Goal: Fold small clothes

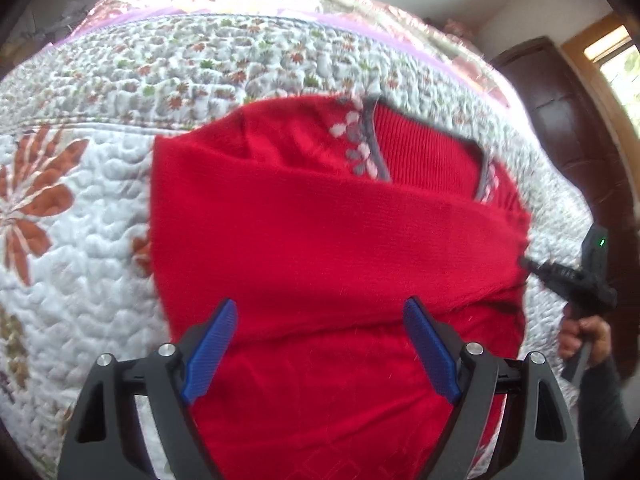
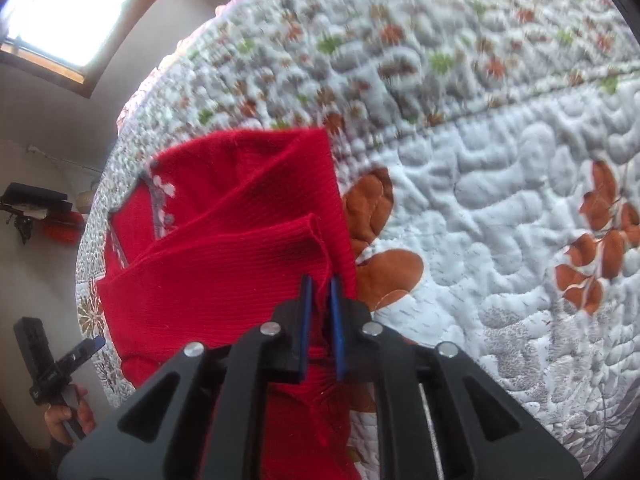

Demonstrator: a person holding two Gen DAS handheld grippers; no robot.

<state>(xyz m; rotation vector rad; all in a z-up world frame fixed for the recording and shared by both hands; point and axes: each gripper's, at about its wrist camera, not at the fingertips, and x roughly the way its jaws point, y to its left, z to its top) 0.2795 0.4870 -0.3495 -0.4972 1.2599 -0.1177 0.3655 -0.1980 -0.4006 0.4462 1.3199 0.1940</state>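
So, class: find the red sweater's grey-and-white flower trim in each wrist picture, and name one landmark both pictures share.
Left wrist view: the flower trim runs down the upper middle, on the red sweater, above the open left gripper.
Right wrist view: the trim sits at middle left, far from the right gripper, which is shut on the sweater's edge.
Shared landmark: the flowered quilt.

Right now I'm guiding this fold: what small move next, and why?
Probably carry the right gripper, shut on the red knit sweater's sleeve cuff, further across its body, then release. The open left gripper hovers over it on the floral quilt.
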